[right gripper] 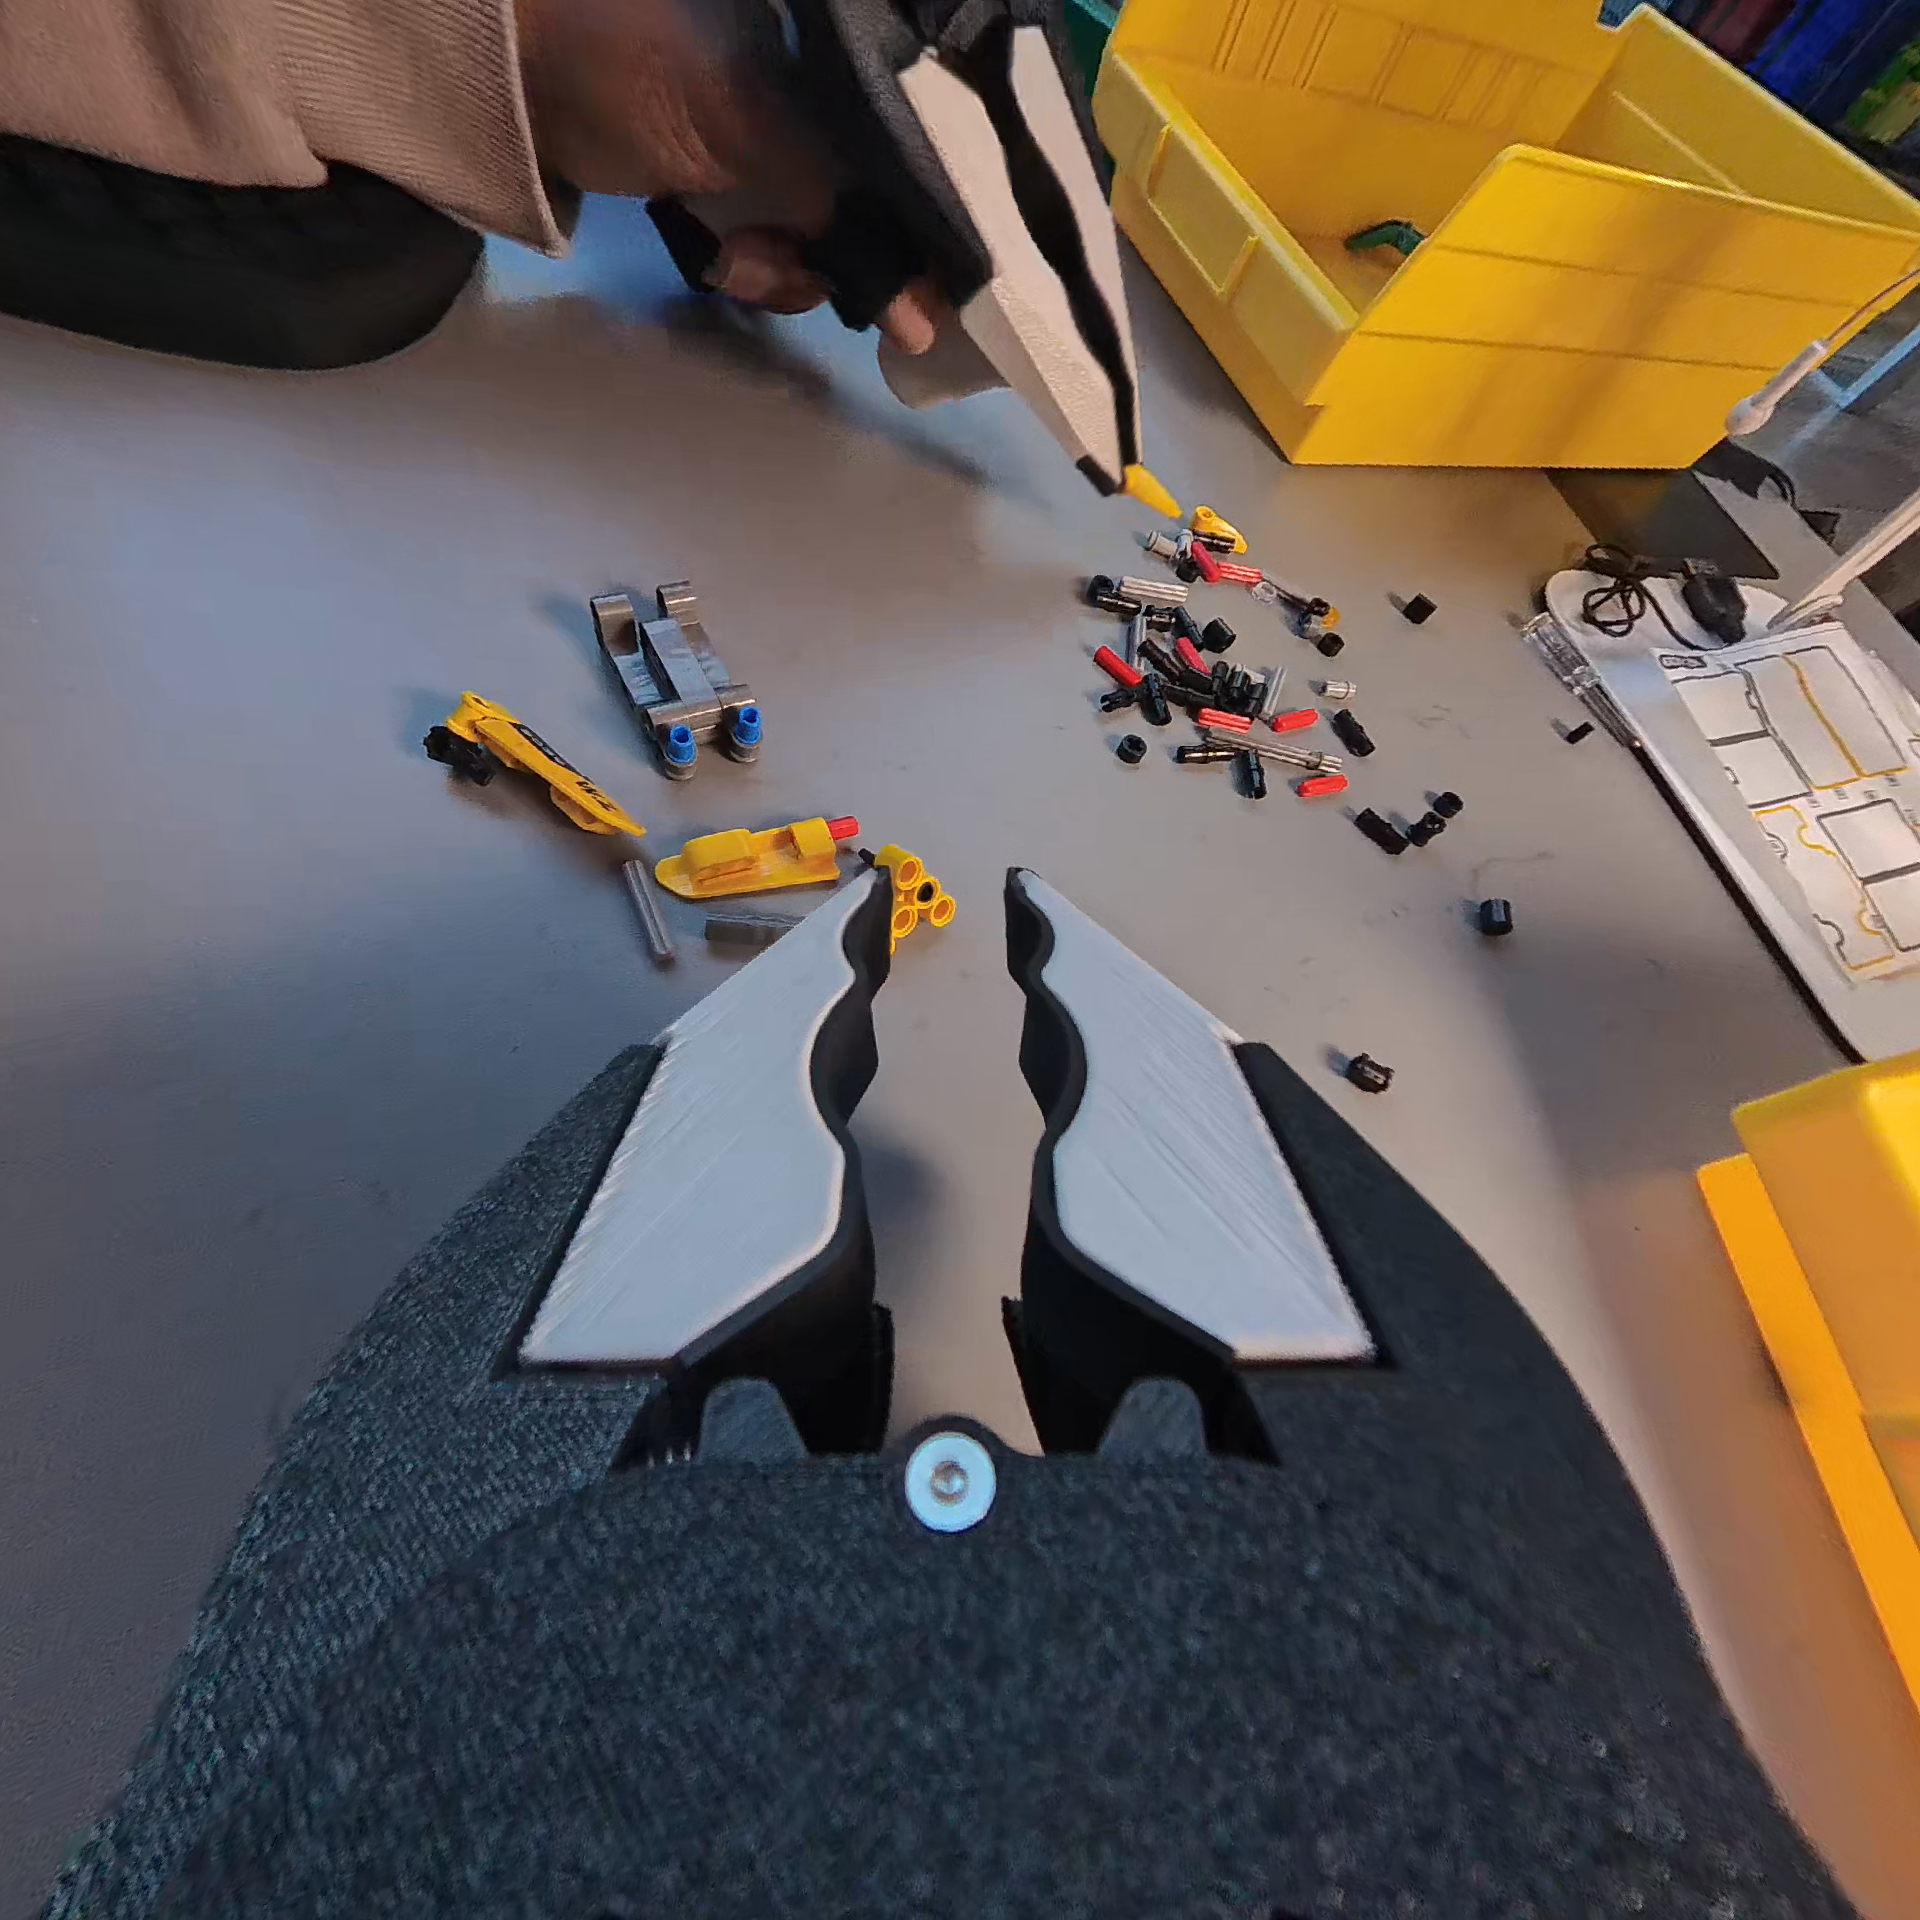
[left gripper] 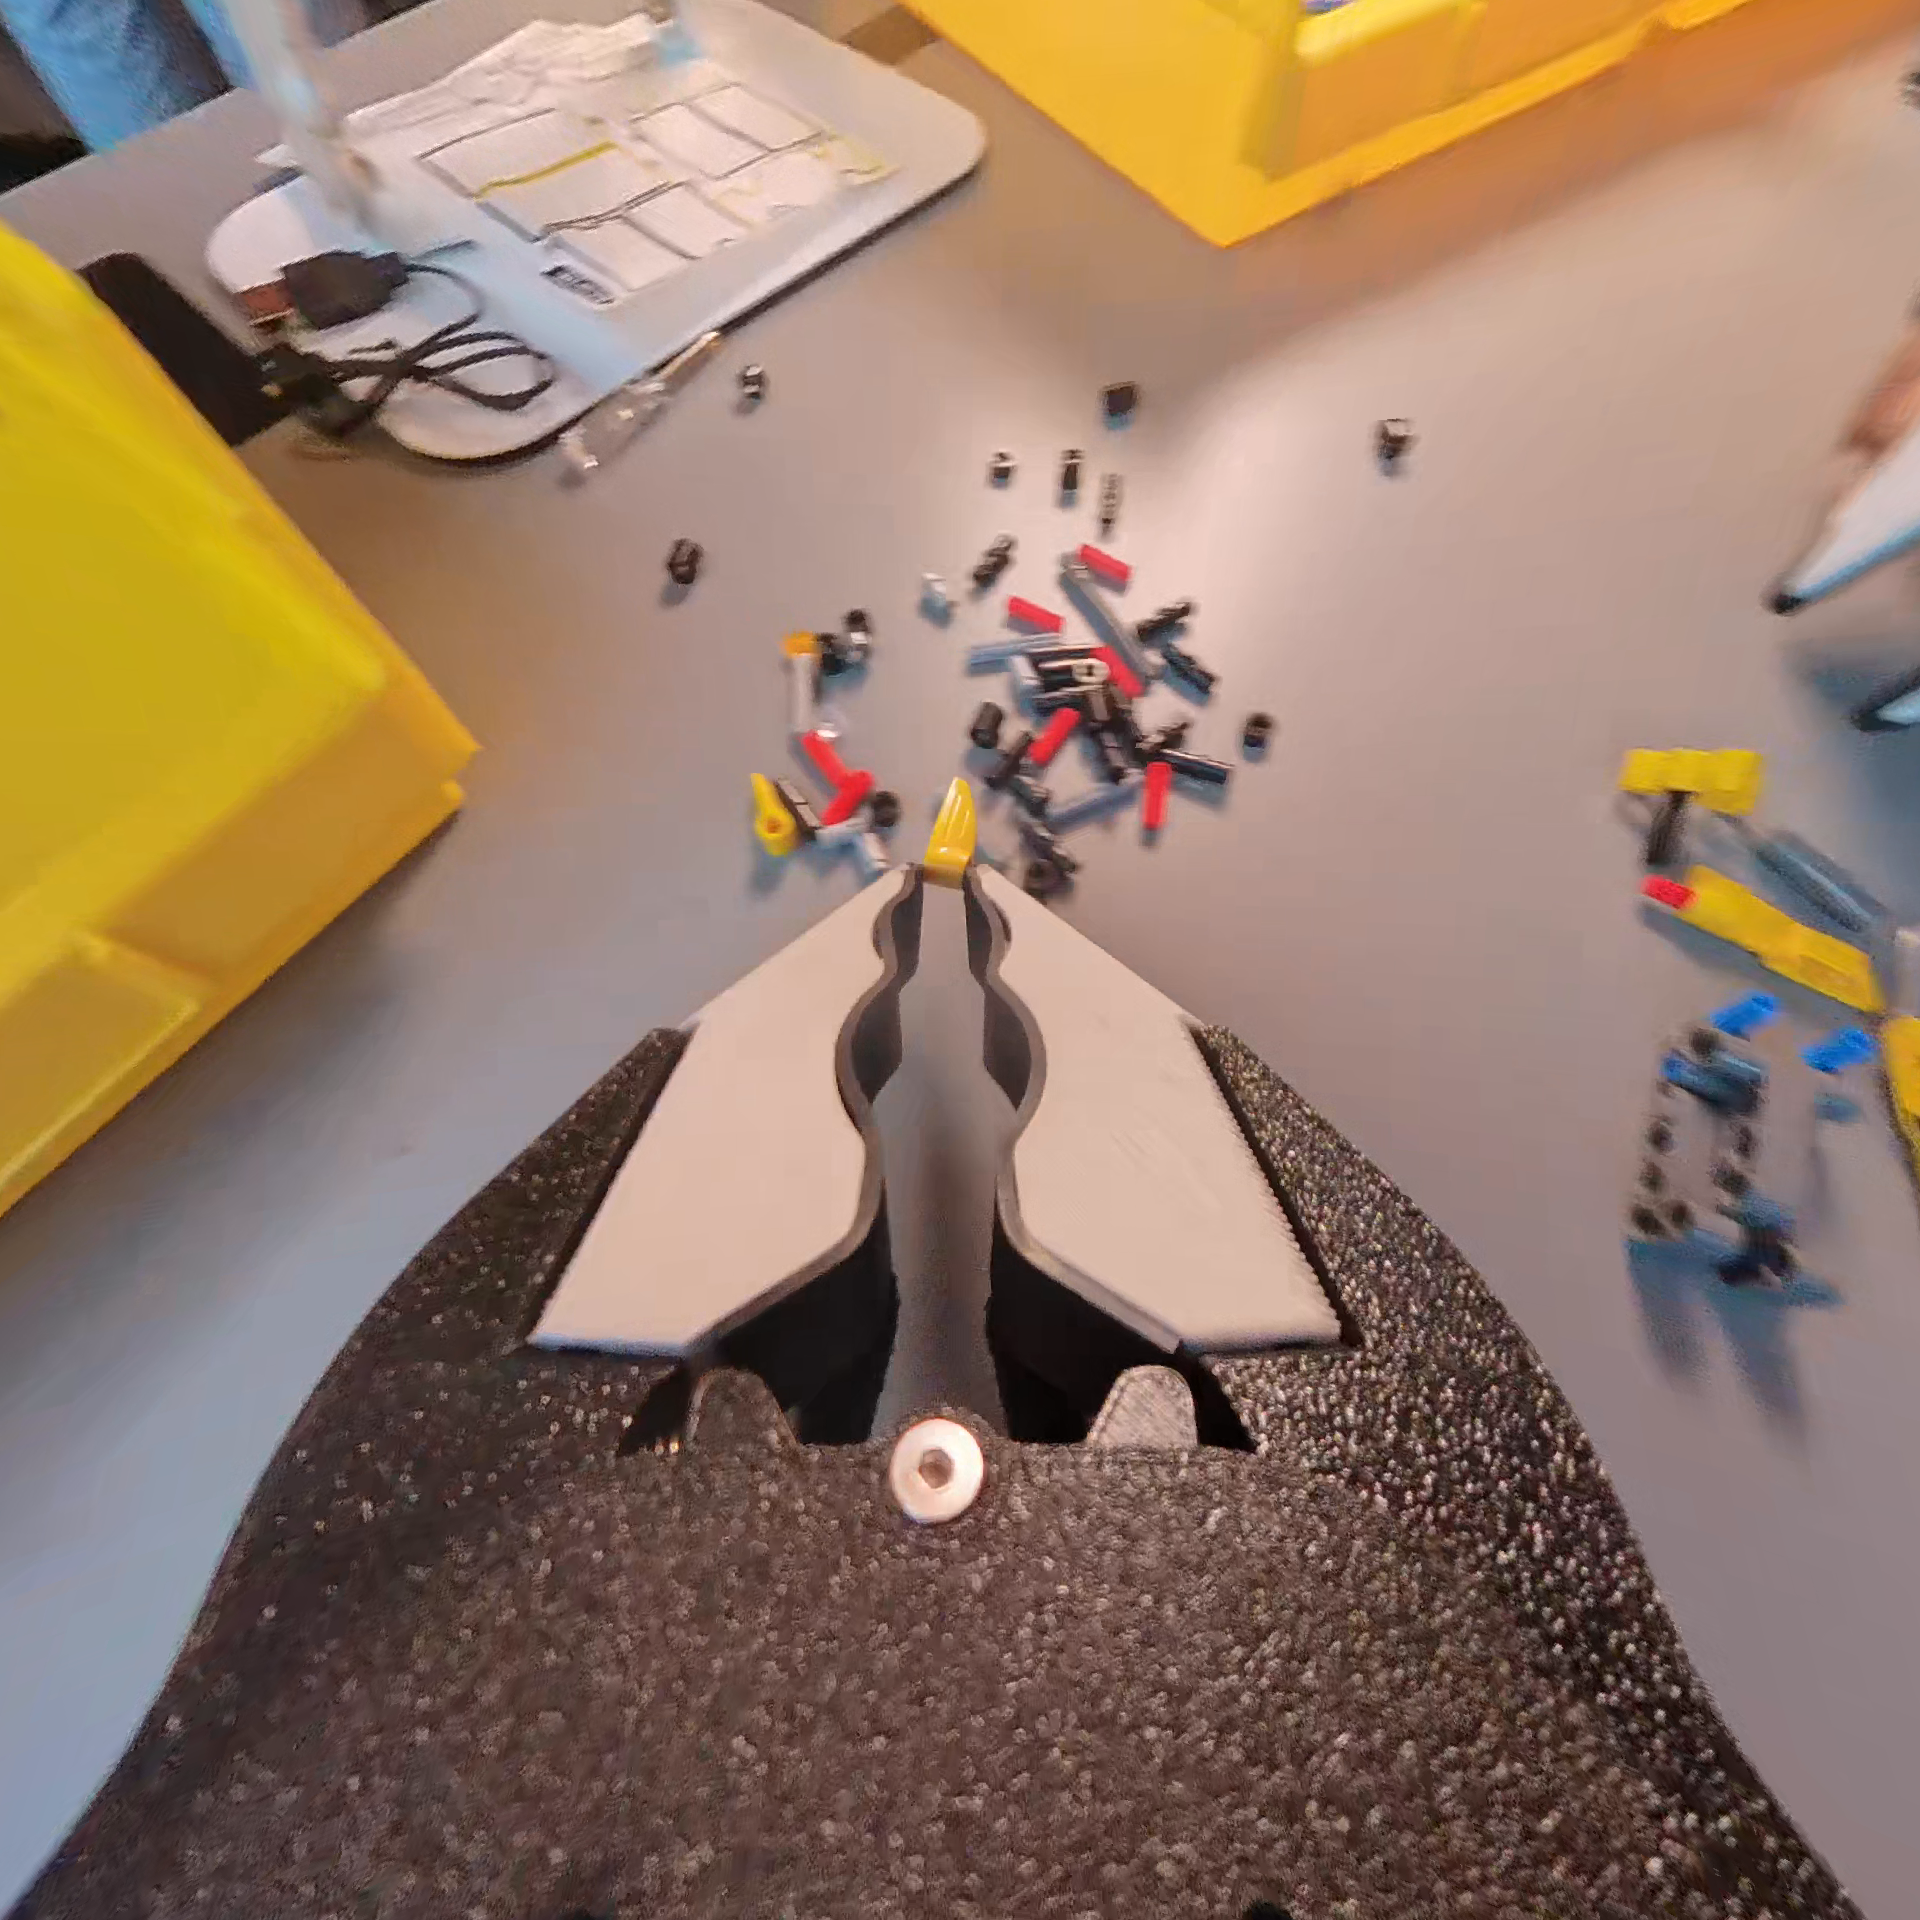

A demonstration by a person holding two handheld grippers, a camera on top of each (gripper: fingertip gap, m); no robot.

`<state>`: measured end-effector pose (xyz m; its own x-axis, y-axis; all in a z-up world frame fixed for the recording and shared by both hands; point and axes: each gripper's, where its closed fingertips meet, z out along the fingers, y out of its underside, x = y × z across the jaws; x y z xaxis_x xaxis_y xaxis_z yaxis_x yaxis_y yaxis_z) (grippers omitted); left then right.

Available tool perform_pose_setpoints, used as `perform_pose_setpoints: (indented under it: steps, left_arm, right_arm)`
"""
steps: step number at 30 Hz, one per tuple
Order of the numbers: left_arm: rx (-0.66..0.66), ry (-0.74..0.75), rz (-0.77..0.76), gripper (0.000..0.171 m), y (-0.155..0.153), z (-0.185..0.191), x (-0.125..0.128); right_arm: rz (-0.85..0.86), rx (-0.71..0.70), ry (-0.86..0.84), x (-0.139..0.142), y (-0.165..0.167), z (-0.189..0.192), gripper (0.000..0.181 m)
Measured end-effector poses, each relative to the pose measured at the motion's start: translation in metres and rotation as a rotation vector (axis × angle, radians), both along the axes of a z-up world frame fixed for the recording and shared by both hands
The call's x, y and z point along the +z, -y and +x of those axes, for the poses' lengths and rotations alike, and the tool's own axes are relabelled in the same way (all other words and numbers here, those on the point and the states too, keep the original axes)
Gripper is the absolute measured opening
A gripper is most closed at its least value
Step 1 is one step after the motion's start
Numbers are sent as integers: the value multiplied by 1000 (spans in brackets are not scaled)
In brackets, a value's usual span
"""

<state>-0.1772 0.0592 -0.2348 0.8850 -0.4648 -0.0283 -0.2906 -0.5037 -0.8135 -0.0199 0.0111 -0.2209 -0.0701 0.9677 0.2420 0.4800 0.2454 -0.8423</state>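
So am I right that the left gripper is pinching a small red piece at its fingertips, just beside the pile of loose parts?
Not quite: the piece is yellow, not red. The left wrist view shows the left gripper shut on a small yellow piece, just beside the pile of loose parts.

My left wrist view looks down along its own fingers from close above the grey table [left gripper: 1455,520], facing the scattered pile of small parts [left gripper: 1081,696], with the paper sheet [left gripper: 644,177] beyond. My right wrist view sits a little higher and farther back, facing the same pile [right gripper: 1226,686] from another side, so the sheet [right gripper: 1808,790] falls at its right. Both share the pile, the sheet, the yellow bins [right gripper: 1455,260] and the left gripper [right gripper: 1117,473].
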Motion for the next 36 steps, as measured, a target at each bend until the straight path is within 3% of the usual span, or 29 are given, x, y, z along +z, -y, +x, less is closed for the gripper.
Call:
perform_pose_setpoints:
  steps: [7, 18, 20, 23, 27, 34, 36]
  left_arm:
    - [110, -61, -44, 8, -38, -23, -11]
    - [73, 3, -10, 18, -36, -13, 0]
    - [19, 36, 31, 21, -28, -2, 13]
    - [-165, 80, 72, 21, 0, 30, 30]
    - [-424, 87, 48, 20, 44, 75, 28]
    - [-550, 94, -3, 21, 59, 116, 15]
    - [-561, 101, -29, 21, 62, 122, 10]
  right_arm:
    - [-3, -8, -4, 0, -1, 0, 19]
    - [28, -5, 11, -3, -1, 2, 19]
    - [31, -4, 4, -2, -2, 3, 19]
    - [27, 26, -2, -1, 2, 5, 19]
    - [6, 72, 50, -9, 8, 4, 20]
    - [11, 41, 177, -30, 2, -10, 26]
    - [28, 56, 179, -30, 6, -12, 9]
